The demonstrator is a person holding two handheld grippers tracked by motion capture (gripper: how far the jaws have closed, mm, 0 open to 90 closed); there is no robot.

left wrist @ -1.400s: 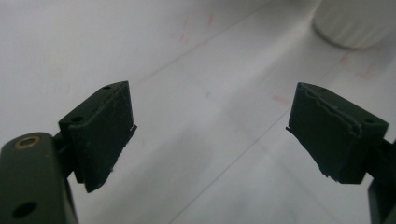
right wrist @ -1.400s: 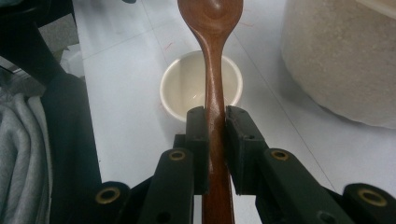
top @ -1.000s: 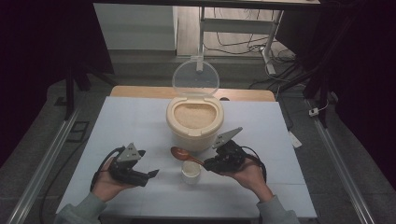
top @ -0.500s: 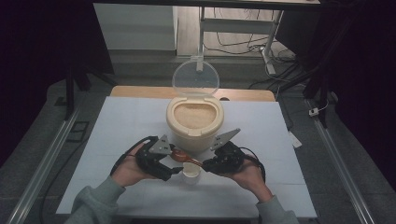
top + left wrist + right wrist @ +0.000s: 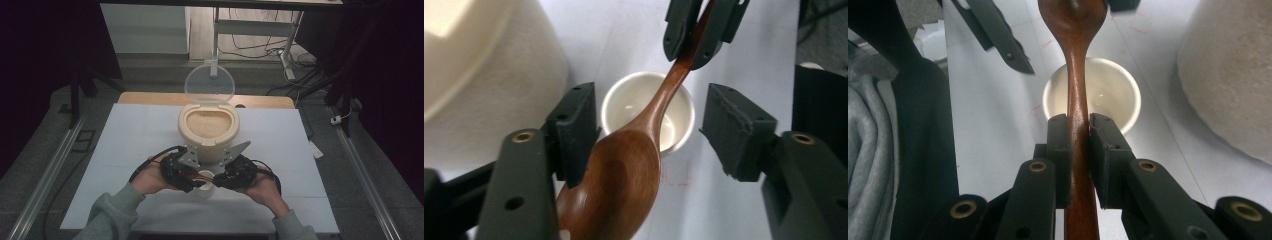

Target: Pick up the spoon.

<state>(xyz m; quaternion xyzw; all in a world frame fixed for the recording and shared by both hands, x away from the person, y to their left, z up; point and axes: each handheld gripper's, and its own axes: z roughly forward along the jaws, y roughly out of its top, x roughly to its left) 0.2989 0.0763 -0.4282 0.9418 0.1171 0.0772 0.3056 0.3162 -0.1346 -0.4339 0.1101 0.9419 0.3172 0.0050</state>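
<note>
We had the right gripper (image 5: 1078,150) clamped tight on the spoon (image 5: 1075,75) handle, its long axis running straight out over the cup (image 5: 648,116) toward the left gripper (image 5: 649,135), whose jaws had just been closing, half-open around the cup, one pad near the bowl.

I see the tabletop (image 5: 125,165) as a pale, bluish-white sheet, with a strip of bare wood showing along its far edge. A cream rice cooker (image 5: 208,131) stands on it at the middle, nearer the far edge than the near one, its clear lid raised upright and pale grains inside. Just in front of the cooker, toward the near edge, a small white cup (image 5: 204,180) sits upright on the sheet, close to the cooker's wall.
</note>
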